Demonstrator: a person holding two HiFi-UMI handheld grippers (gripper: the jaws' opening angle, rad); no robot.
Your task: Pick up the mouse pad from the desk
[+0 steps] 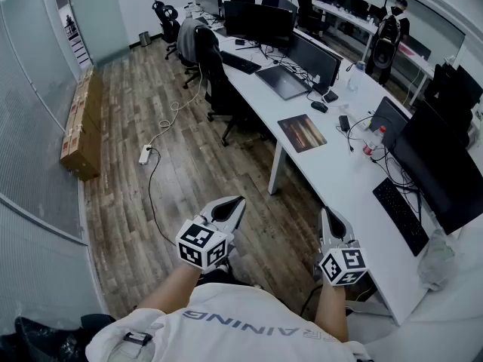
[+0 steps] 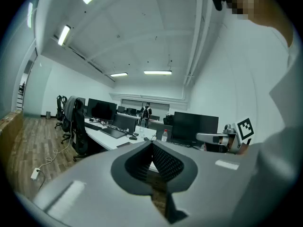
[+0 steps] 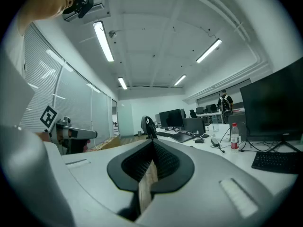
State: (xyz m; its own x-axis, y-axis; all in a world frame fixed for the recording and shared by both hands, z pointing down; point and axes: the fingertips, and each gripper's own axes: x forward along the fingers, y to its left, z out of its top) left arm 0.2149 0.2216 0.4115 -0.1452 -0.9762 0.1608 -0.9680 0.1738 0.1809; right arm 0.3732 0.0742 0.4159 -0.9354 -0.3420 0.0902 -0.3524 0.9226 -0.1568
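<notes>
A: Where is the open room?

B: On the wooden floor [image 1: 189, 172]. A wide strip of it runs between the glass partition [image 1: 30, 127] on the left and the front edge of the long white desk [image 1: 332, 179], which crosses the head view on a diagonal. Cardboard boxes [image 1: 81, 119] line the foot of the partition. A power strip [image 1: 145, 154] lies mid-floor with its cable trailing toward the person.

A: And the mouse pad?

B: The mouse pad [image 1: 302, 132] lies flat on the desk, close to that front edge, with bare white top around it. A dark mouse [image 1: 319, 106] sits near its far corner. It is ahead of both grippers and well apart from them.

A: What are the grippers doing?

B: The left gripper [image 1: 230, 206] hangs over the floor, the right gripper [image 1: 330, 221] just beside the desk's edge. In each gripper view the two jaws are pressed tip to tip with nothing between them.

A: Counts?

B: Two grippers, one mouse pad, one mouse, one power strip. There are two keyboards on this desk, the near keyboard [image 1: 400, 213] and the far keyboard [image 1: 241, 62]. One red-capped bottle [image 1: 370, 145] stands among cables. Two chairs are pulled up at the front edge, one hung with a jacket [image 1: 192, 40] and a black chair [image 1: 215, 74]. One person [image 1: 392, 32] stands at the back.
</notes>
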